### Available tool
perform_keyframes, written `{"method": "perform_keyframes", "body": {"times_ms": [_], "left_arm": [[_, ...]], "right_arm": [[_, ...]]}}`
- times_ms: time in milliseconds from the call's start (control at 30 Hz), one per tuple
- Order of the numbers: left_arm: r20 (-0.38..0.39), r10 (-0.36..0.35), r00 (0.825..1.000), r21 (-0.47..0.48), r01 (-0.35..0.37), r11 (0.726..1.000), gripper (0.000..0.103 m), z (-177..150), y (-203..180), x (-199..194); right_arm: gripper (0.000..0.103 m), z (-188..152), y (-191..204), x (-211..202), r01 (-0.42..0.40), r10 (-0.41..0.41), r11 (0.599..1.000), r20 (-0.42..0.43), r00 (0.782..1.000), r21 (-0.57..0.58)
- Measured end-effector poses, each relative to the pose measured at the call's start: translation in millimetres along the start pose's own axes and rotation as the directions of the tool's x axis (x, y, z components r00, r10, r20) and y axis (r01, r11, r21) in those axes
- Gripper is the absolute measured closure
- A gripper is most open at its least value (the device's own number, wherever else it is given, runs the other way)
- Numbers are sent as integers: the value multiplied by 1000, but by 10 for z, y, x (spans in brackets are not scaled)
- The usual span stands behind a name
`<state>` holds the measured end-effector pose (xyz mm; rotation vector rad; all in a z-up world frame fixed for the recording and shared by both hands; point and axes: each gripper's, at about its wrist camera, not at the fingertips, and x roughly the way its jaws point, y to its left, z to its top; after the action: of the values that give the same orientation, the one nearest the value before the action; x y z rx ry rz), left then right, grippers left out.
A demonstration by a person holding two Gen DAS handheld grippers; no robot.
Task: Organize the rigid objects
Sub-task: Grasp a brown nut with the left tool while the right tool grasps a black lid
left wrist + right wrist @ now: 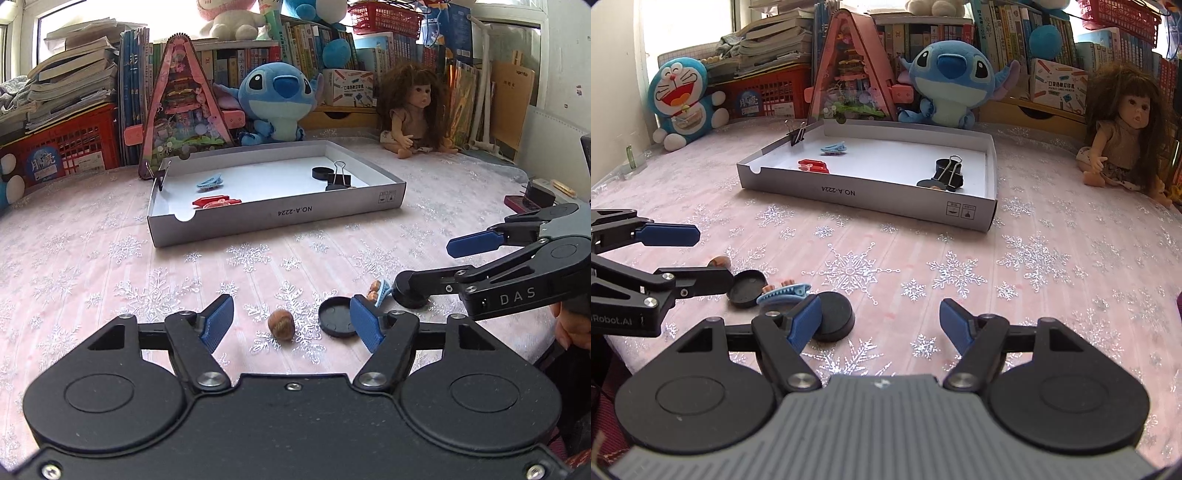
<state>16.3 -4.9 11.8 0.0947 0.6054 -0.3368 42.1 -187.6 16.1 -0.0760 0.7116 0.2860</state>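
left tongs [291, 323]: apart, walnut [281, 324] between, untouched | right tongs [881, 323]: apart, puck [833, 315] beside left pad

Tray wall [273, 221]: "NO.A-2224"; right claw [421, 273]: "DAS".

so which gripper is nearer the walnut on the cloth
Left. The left gripper has the walnut between its open fingers; the right gripper sits farther off, past the black lid.

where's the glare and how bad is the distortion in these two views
Left wrist view: the window behind the book stacks is blown out white, and the cardboard tray edges bow from the fisheye. Right wrist view: glare at the top-left window, corners go dark, tabletop curves; foreground stays sharp.
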Motion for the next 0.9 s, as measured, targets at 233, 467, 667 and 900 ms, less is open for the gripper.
{"method": "perform_keyframes", "body": {"times_ms": [233,467,667,900], "left_arm": [[-22,-15,1000,-15,15,1000,49,-41,11,36],[-27,-8,1000,-36,7,999,58,-52,38,61],[-32,2,999,-42,-4,999,66,-57,54,78],[-35,3,999,-43,-4,999,79,-62,47,85]], "right_arm": [[22,-34,102,-6,-35,35,999,8,999,-41],[22,-73,171,7,-44,45,997,16,999,-61],[28,-104,205,-12,-67,69,995,33,997,-80],[33,-131,277,-29,-76,83,990,54,995,-123]]}}
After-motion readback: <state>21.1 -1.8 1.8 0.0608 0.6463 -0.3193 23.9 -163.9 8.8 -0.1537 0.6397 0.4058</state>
